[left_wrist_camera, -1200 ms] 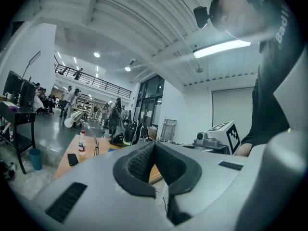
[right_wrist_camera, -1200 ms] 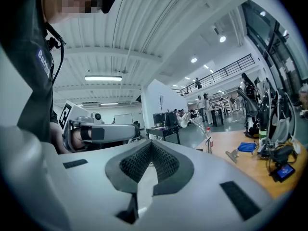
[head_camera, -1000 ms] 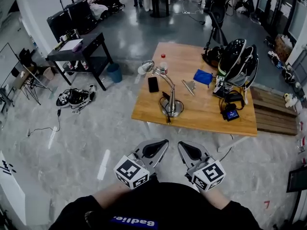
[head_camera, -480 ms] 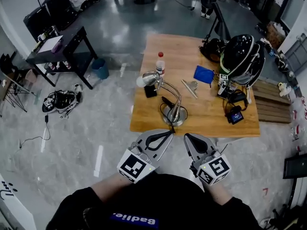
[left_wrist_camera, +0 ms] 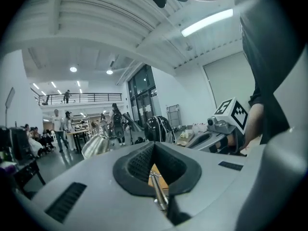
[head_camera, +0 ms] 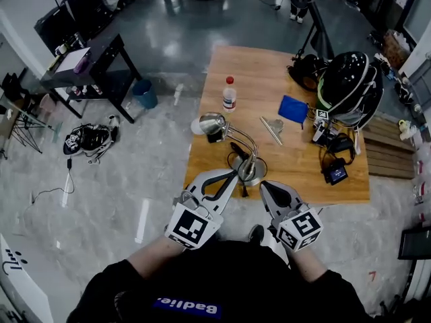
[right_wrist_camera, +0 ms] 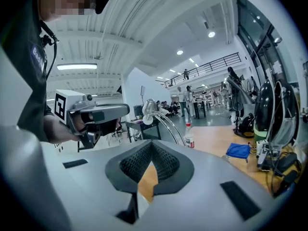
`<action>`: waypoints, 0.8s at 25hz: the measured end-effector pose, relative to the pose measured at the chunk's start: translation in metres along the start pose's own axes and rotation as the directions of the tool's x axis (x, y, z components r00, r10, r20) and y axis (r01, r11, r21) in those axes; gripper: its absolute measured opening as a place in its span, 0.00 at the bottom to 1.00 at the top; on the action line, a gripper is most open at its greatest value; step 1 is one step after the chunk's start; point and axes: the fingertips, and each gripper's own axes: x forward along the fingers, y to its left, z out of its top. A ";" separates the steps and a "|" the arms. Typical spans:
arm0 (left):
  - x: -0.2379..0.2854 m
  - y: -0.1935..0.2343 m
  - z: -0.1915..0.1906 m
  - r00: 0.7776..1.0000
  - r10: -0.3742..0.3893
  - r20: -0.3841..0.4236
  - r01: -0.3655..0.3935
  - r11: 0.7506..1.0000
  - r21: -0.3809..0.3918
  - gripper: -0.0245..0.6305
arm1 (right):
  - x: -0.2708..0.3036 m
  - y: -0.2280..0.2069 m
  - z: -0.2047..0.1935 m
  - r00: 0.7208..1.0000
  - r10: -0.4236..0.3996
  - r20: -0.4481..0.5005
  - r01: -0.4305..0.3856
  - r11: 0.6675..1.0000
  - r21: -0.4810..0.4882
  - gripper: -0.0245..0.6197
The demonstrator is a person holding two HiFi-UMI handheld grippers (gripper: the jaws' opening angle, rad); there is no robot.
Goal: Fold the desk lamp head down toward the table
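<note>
A silver desk lamp stands near the front edge of the wooden table (head_camera: 296, 150). Its round base (head_camera: 248, 171) carries a curved arm, and its head (head_camera: 213, 122) is raised at the left. My left gripper (head_camera: 234, 174) is shut and empty, its tip just short of the base. My right gripper (head_camera: 264, 185) is shut and empty too, beside it at the table's near edge. In the left gripper view the closed jaws (left_wrist_camera: 154, 148) show the lamp head (left_wrist_camera: 96, 146) beyond. The right gripper view (right_wrist_camera: 152, 146) shows the lamp head (right_wrist_camera: 148, 108) ahead at the left.
On the table stand a water bottle (head_camera: 229, 94), a blue cloth (head_camera: 293, 109), a metal clip (head_camera: 273, 128), a black-and-white helmet-like device (head_camera: 350, 83) and a small screen unit (head_camera: 335, 172). A black side table (head_camera: 87, 66), a blue bin (head_camera: 145, 94) and shoes (head_camera: 91, 140) are at the left.
Both grippers have moved forward from in front of my body to the table's near edge, close to the lamp base. Their jaws stayed shut. The lamp has not moved.
</note>
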 end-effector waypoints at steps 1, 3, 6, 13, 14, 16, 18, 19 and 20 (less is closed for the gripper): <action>0.004 0.006 0.000 0.999 0.031 -0.018 -0.030 0.999 0.031 0.04 | 0.001 -0.006 -0.002 1.000 0.010 -0.008 -0.010 1.000 -0.003 0.03; 0.010 0.018 -0.002 0.994 0.093 -0.052 -0.089 0.993 0.076 0.04 | 0.003 -0.018 -0.004 0.999 0.034 -0.014 -0.034 0.999 -0.007 0.03; 0.017 0.038 -0.018 0.976 0.182 -0.121 -0.169 0.979 0.114 0.04 | 0.008 -0.033 -0.010 0.997 0.073 -0.025 -0.073 0.997 -0.005 0.03; 0.028 0.061 -0.036 0.916 0.330 -0.229 -0.238 0.905 0.353 0.04 | 0.024 -0.055 -0.035 0.988 0.125 -0.092 -0.125 0.992 0.004 0.07; 0.030 0.063 -0.039 0.906 0.348 -0.242 -0.237 0.889 0.391 0.04 | 0.027 -0.058 -0.042 0.986 0.128 -0.111 -0.128 0.992 0.011 0.13; 0.034 0.068 -0.045 0.886 0.383 -0.262 -0.235 0.857 0.459 0.05 | 0.034 -0.064 -0.054 0.980 0.132 -0.152 -0.132 0.991 0.012 0.23; 0.037 0.073 -0.049 0.868 0.414 -0.276 -0.230 0.826 0.515 0.08 | 0.042 -0.068 -0.066 0.974 0.132 -0.185 -0.135 0.991 -0.007 0.26; 0.038 0.074 -0.051 0.860 0.425 -0.281 -0.227 0.814 0.535 0.09 | 0.046 -0.070 -0.071 0.971 0.130 -0.199 -0.137 0.990 -0.019 0.27; 0.039 0.074 -0.052 0.855 0.433 -0.285 -0.224 0.804 0.550 0.10 | 0.050 -0.072 -0.076 0.969 0.129 -0.212 -0.138 0.990 -0.031 0.29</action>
